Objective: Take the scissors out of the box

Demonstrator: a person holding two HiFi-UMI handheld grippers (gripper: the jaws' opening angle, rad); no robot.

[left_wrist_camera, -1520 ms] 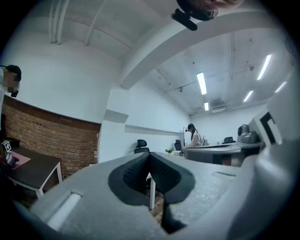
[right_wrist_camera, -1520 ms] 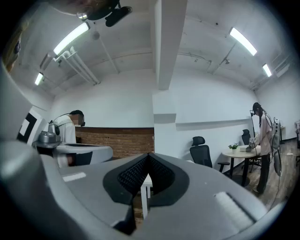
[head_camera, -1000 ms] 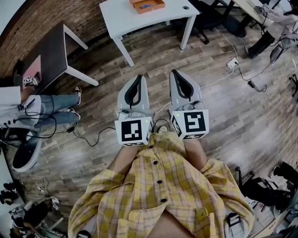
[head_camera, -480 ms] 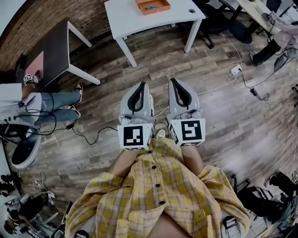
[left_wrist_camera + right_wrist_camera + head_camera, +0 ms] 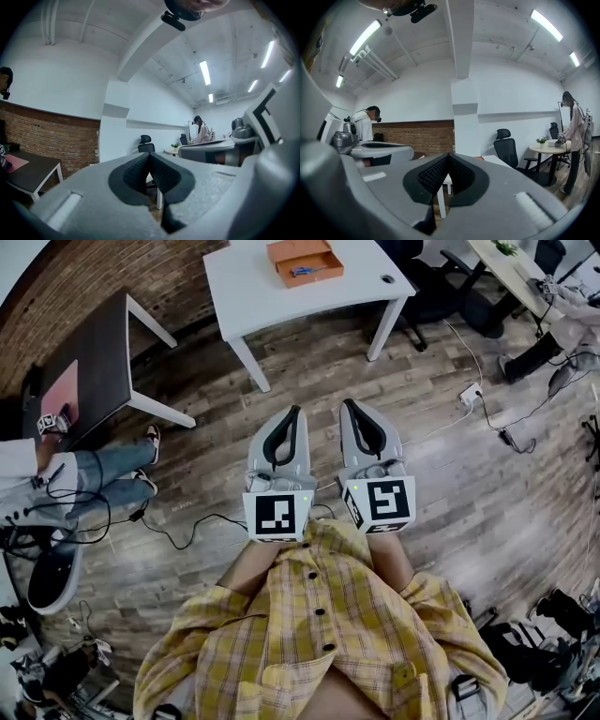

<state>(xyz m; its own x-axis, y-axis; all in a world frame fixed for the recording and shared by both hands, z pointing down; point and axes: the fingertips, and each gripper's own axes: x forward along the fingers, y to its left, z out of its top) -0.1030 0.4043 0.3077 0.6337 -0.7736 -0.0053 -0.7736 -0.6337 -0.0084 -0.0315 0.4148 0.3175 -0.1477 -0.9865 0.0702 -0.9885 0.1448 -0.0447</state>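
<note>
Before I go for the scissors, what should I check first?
1. Orange box sits on the white table with its top open: ok.
2. Scissors in the box: ok, blue handles show; their exact lie is too small to tell.
3. Both grippers empty: ok. The left gripper and right gripper hold nothing.
4. Jaws open for a grasp: not ok, both are shut.
5. Box within reach: not ok, bare floor lies between the grippers and the table.
6. Walkway: cannot tell. A black cable lies at the left, and the grippers hide the floor beneath them.
</note>
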